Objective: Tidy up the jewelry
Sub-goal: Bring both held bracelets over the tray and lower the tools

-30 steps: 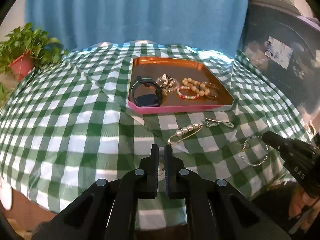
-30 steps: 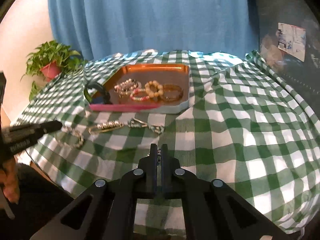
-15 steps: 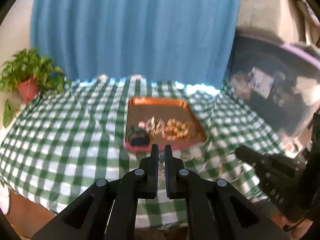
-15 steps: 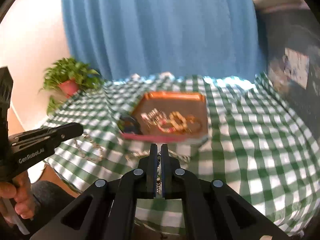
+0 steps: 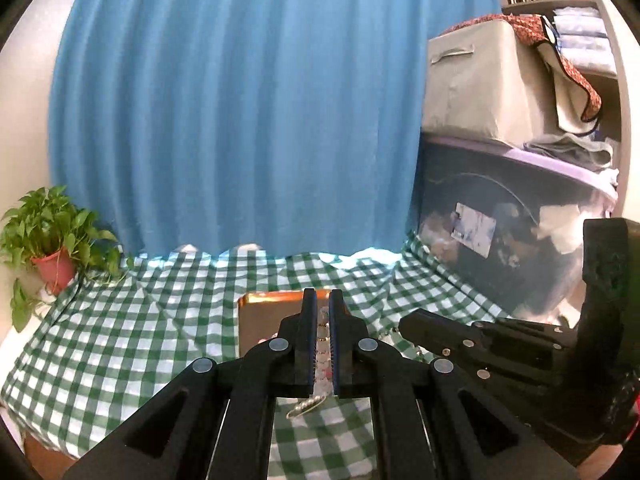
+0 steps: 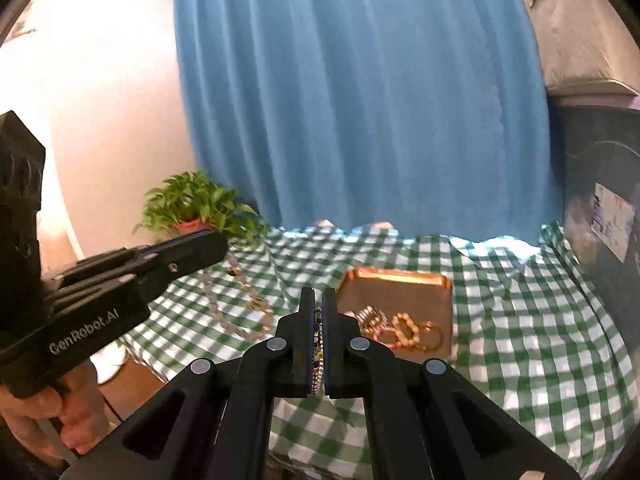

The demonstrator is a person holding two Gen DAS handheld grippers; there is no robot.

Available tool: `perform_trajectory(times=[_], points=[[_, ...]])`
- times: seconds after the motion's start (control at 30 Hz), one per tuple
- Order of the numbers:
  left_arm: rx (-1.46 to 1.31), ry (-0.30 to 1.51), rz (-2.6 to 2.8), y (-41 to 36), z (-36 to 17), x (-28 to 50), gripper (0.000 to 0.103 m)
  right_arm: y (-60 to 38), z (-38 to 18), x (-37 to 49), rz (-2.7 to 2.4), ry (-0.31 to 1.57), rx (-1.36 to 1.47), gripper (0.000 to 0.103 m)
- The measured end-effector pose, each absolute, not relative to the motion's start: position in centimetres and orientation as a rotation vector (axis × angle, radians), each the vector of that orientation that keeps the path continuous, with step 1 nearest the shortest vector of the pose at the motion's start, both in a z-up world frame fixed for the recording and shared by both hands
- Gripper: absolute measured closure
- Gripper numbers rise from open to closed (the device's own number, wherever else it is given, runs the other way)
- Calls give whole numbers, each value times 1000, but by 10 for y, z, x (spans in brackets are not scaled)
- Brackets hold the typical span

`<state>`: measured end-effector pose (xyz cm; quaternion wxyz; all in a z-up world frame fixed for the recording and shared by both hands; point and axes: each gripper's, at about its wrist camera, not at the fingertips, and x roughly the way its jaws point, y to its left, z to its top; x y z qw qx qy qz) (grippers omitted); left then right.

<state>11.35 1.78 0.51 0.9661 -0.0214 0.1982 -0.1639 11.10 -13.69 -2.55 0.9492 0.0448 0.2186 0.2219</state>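
Moved: both cameras sit higher and further back than a second ago. The table drops to the lower half of each view and the curtain fills the top. The necklace is off the cloth at lower right of the left view, where it lay a second ago.
Left tongs (image 5: 323, 296): pressed nearly together on a run of pale beads that shows in the narrow gap between the fingers.
Right tongs (image 6: 318, 292): also pressed nearly together, pinching a darker, multicoloured beaded strand (image 6: 317, 340).
Long pale beaded necklace (image 6: 216, 304): in the right view it hangs from the left tongs at centre left and trails toward lower centre, above the cloth.
Why held so: two grips probably keep a limp chain spread out, so it does not bunch or knot. I cannot tell whether both tongs hold the same piece.
Shallow copper-coloured metal tray (image 6: 396, 274): right of centre on the green-and-white checked table (image 6: 520, 320), holding the tan and red beaded bracelets (image 6: 404, 328). It looks like the collecting place.
Gold pin with pearl beads (image 5: 306, 406): on the cloth outside the tray, low in the left view, not yet put away.
Unchanged: the tray's contents look as they did.
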Motion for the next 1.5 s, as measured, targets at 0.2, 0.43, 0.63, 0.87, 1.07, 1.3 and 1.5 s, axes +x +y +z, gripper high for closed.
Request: perform_trajectory(times=[0.2,0.43,0.63,0.87,1.07,1.3,1.5], points=[[-105,436,-382,26,-8,141,97,-142,-24,127,466,430,112,101],[-149,505,-367,37,-42,187,97,-151,-54,174,436,479,139,101],[-180,540,-401,36,-65,226,97,-158,-79,215,432,511,180,101],[-200,565,-420,26,-83,279,97,-161,-99,261,409,519,197,101],[-164,597,-413,7,-104,324,97,-158,-119,301,392,532,141,101],[-129,656,-378,-8,-146,368,97,-154,-144,333,369,578,102,101],[-99,715,-303,-5,-180,406,97,-160,-171,359,351,622,157,101]])
